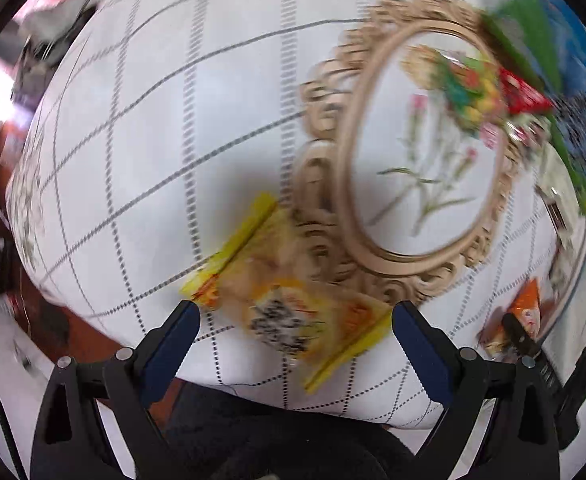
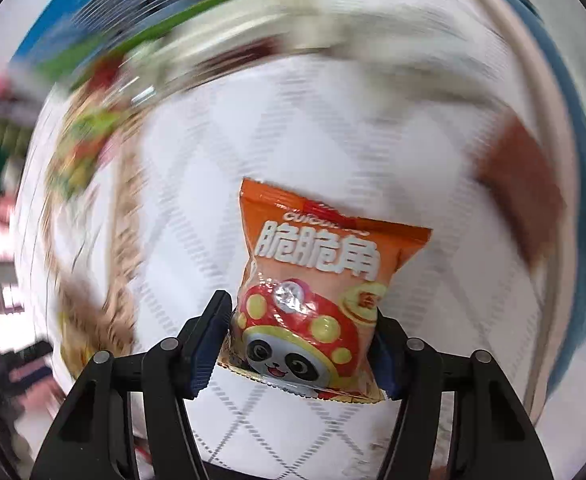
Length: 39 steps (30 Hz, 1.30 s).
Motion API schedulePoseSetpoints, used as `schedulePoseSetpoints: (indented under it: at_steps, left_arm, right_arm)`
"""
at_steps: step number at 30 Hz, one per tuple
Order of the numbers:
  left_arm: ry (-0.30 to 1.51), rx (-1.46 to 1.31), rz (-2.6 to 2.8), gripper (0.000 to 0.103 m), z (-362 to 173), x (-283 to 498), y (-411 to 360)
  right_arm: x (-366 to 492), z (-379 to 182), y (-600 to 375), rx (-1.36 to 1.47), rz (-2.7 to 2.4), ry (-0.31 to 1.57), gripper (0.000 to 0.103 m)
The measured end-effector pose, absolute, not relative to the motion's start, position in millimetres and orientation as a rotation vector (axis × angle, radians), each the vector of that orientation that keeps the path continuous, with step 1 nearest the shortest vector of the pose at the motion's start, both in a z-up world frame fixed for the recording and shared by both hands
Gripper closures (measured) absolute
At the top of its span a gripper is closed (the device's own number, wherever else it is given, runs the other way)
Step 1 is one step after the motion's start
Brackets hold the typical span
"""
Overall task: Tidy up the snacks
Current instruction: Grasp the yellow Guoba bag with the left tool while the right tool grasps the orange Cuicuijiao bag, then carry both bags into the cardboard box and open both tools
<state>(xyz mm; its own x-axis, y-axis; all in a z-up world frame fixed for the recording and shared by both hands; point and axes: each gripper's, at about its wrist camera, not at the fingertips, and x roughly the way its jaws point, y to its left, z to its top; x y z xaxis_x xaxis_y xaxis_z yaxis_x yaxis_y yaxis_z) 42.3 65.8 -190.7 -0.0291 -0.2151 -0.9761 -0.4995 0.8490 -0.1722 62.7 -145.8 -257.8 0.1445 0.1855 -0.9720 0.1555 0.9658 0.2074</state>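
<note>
A yellow snack packet (image 1: pixel 289 300) lies on the white checked tablecloth (image 1: pixel 165 128), partly over the rim of an ornate oval tray (image 1: pixel 425 160). My left gripper (image 1: pixel 295 316) is open, its jaws wide on either side of the packet's near end, apart from it. Several colourful snacks (image 1: pixel 477 88) sit at the tray's far end. My right gripper (image 2: pixel 303 332) is shut on an orange panda snack bag (image 2: pixel 317 280) and holds it above the cloth. That bag and gripper also show in the left wrist view (image 1: pixel 527 312) at the right.
A green and blue box (image 1: pixel 553 60) stands behind the tray at the back right. The table's left edge (image 1: pixel 25 208) drops to a reddish floor. A brown patch (image 2: pixel 521 176) shows blurred at the right in the right wrist view.
</note>
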Motion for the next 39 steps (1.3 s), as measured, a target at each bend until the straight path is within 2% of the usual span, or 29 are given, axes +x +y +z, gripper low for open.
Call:
schedulePoseSetpoints:
  at_steps: [6,9,10,11,12,13,21,27,39]
  left_arm:
    - [1.699,-0.863,0.234,0.007,-240.2,27.9,85.1]
    - [1.656,-0.871,0.248,0.021,-245.9,34.3,84.1]
    - [1.645,-0.828,0.244,0.032,-245.1,36.8,81.4]
    - [1.633,-0.738,0.22,0.034,-241.1,45.2,72.3]
    - [1.626,-0.671,0.198,0.034,-238.3,52.0,63.9]
    - [1.62,-0.614,0.18,0.034,-236.0,57.8,55.9]
    - [1.6,-0.182,0.024,0.034,-230.6,83.6,-20.5]
    - [1.649,-0.113,-0.008,0.032,-233.3,77.7,-37.4]
    - [1.654,-0.062,-0.003,0.031,-234.7,67.0,-83.3]
  right_arm:
    - [64.5,-266.5,-89.8,0.137,0.164,1.466,0.04]
    - [57.6,-269.0,-84.6,0.097,0.178,1.474,0.039]
    - [57.4,-269.4,-83.2,0.097,0.181,1.481,0.039]
    - [55.3,-268.8,-86.1,0.11,0.181,1.489,0.037]
    - [54.1,-267.8,-88.2,0.124,0.18,1.49,0.032]
    - [52.5,-265.7,-92.7,0.139,0.173,1.485,0.03]
    - [59.5,-244.3,-117.6,0.193,0.118,1.437,0.03]
    - [68.4,-237.5,-110.7,0.184,0.134,1.427,0.03]
    - [76.4,-263.6,-71.8,-0.005,0.099,1.464,0.032]
